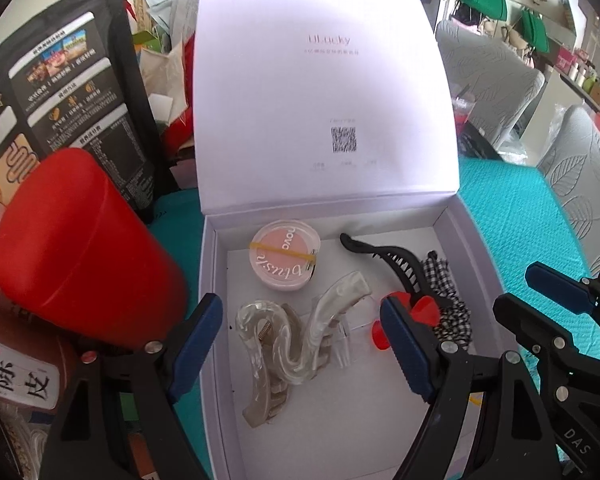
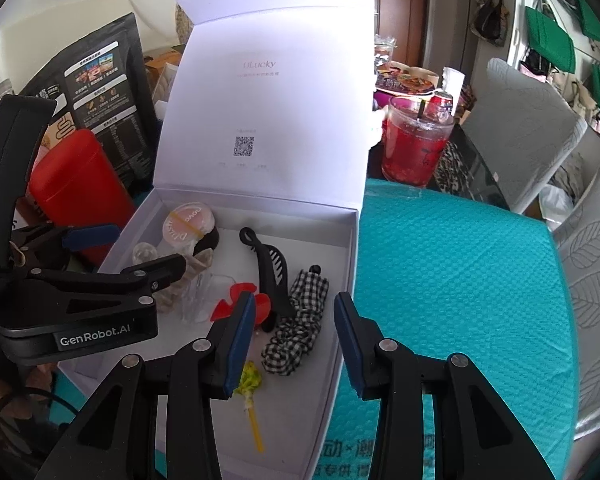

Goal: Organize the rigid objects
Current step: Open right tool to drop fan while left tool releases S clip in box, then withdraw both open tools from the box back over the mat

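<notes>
A white box (image 1: 216,320) (image 2: 348,264) stands open on the table with its lid (image 1: 320,92) upright. Inside lie a pink blush compact (image 1: 286,256) (image 2: 188,220), clear claw clips (image 1: 276,344), a black hair clip (image 1: 388,256) (image 2: 272,272), a red clip (image 1: 424,308) (image 2: 240,290), a gingham scrunchie (image 1: 448,304) (image 2: 300,320) and a yellow tie (image 2: 252,384). My left gripper (image 1: 300,344) (image 2: 128,252) hovers open above the clear clips, holding nothing. Above the scrunchie at the box's right side, my right gripper (image 2: 296,344) (image 1: 560,300) stands open and empty.
A red canister (image 1: 84,248) (image 2: 76,184) and a black printed bag (image 1: 72,92) crowd the box's left side. A teal padded mat (image 2: 452,280) covers the table to the right. Behind it stand a cup of red drink (image 2: 414,144) and grey chairs (image 2: 532,128).
</notes>
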`<control>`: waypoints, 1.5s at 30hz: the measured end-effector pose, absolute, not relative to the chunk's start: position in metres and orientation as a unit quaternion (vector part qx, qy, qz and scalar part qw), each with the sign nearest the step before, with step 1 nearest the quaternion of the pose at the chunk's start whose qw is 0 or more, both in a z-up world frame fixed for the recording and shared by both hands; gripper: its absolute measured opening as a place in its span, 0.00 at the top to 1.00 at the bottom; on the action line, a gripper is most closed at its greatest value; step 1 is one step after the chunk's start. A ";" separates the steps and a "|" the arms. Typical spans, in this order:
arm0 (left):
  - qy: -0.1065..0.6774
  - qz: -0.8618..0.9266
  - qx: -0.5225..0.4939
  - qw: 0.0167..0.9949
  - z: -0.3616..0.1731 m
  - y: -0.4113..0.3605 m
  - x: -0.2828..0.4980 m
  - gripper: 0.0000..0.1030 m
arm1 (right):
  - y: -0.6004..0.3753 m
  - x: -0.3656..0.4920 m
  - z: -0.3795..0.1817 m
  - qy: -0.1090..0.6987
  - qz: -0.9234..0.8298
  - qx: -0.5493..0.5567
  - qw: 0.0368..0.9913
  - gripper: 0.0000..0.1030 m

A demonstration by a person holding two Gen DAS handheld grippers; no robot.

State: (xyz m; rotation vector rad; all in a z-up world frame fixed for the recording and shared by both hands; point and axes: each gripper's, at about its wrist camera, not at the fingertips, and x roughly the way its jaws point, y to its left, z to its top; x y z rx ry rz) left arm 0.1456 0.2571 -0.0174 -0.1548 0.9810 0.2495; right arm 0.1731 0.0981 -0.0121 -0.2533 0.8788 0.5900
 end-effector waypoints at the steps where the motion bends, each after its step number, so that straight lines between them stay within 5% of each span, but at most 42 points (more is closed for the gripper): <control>1: 0.465 0.120 -0.075 0.874 -0.013 0.257 0.144 0.21 | 0.097 0.172 -0.008 0.415 0.280 -0.120 0.857 0.61; 13: 0.408 0.139 -0.054 0.901 0.052 0.247 0.112 0.21 | 0.082 0.145 0.036 0.368 0.289 -0.113 0.876 0.59; 27: 0.338 0.154 -0.035 0.928 0.108 0.219 0.043 0.21 | 0.050 0.083 0.086 0.299 0.291 -0.103 0.903 0.44; 32: 0.316 0.154 -0.038 0.935 0.117 0.209 0.012 0.01 | 0.037 0.056 0.096 0.276 0.291 -0.099 0.911 0.35; 45: 0.295 0.152 -0.046 0.942 0.114 0.186 -0.061 0.01 | 0.008 -0.007 0.096 0.258 0.288 -0.082 0.918 0.26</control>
